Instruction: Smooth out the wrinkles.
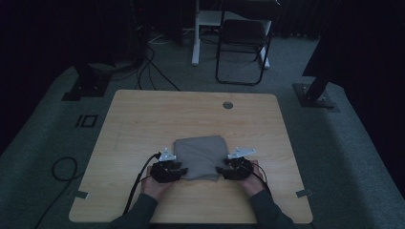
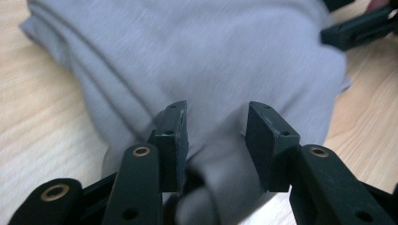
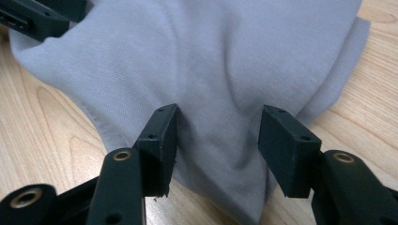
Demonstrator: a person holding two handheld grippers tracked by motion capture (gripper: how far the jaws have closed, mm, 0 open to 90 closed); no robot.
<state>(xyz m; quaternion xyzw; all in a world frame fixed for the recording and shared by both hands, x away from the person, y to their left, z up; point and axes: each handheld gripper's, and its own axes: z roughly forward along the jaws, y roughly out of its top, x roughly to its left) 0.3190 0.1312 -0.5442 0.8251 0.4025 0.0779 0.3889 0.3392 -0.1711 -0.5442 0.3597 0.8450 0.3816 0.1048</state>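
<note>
Your folded grey cloth (image 1: 200, 157) lies rumpled on the table (image 1: 143, 119), near corners bunched between the spread jaws of left gripper (image 1: 183, 171) and right gripper (image 1: 220, 170), neither pinching

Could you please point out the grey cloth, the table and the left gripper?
Cloth (image 1: 200, 151): high view, middle of its folded top.
Table (image 1: 157, 112): high view, bare wood beyond the cloth.
Left gripper (image 2: 216, 138): left gripper view, gap between its fingertips, over the cloth's edge.
</note>
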